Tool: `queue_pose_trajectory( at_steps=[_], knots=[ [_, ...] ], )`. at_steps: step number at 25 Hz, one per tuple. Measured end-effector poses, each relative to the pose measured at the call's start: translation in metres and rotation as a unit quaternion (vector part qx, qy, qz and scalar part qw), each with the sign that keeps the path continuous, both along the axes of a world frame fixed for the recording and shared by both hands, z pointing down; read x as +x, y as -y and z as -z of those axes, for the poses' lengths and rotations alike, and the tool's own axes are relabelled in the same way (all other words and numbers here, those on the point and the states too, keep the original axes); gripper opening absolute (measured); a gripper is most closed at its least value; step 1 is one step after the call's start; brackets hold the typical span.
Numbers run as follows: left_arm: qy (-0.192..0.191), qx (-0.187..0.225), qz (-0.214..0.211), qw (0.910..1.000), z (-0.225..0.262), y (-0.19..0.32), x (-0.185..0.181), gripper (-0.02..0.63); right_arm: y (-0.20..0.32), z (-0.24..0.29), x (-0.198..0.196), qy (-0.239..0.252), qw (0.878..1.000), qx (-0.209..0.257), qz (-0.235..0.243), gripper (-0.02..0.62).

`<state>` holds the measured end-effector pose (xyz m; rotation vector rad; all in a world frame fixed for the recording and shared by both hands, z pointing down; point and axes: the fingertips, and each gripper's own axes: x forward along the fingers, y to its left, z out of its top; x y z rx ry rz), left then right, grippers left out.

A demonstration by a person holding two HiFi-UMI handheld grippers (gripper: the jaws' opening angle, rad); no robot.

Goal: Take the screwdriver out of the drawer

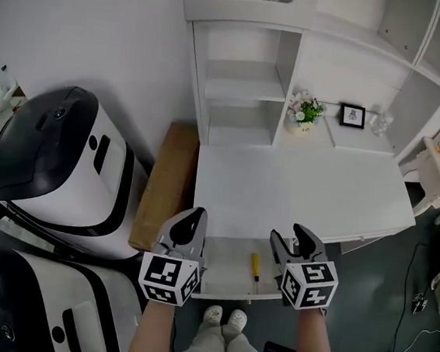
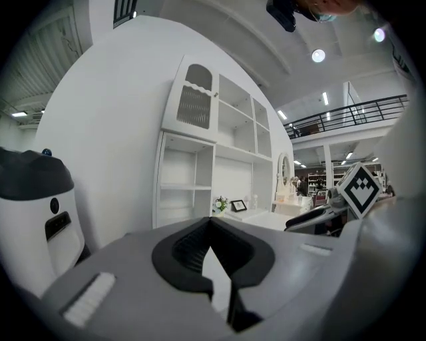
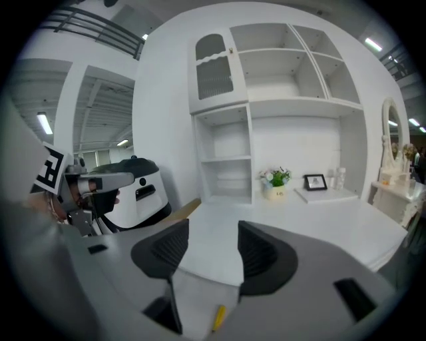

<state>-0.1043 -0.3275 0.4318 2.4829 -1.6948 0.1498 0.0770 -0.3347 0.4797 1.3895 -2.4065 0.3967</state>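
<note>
Inside drawer [image 1: 226,267], under counter [image 1: 296,195]: screwdriver [image 1: 256,266], yellow handle; prob. light, stiff; take at handle. Right gripper [image 1: 291,238] spread, empty, nearby; left gripper [image 1: 192,221] pressed together, empty.

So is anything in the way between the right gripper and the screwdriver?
Nothing visible is. The drawer is open, the screwdriver lies uncovered in it, and the right gripper hangs just beside it with jaws apart.
</note>
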Motion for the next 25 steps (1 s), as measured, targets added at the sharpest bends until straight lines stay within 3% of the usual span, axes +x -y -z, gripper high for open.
queue_pose_trajectory(
  at_steps=[14, 25],
  knots=[
    [-0.011, -0.079, -0.013, 0.9967, -0.089, 0.006, -0.010, 0.003, -0.009, -0.109, -0.007, -0.041, 0.993, -0.110, 0.000, 0.219],
    [-0.008, -0.113, -0.012, 0.9935, -0.119, 0.013, -0.015, 0.002, -0.017, -0.210, -0.008, -0.083, 0.964, -0.253, 0.023, 0.219]
  ],
)
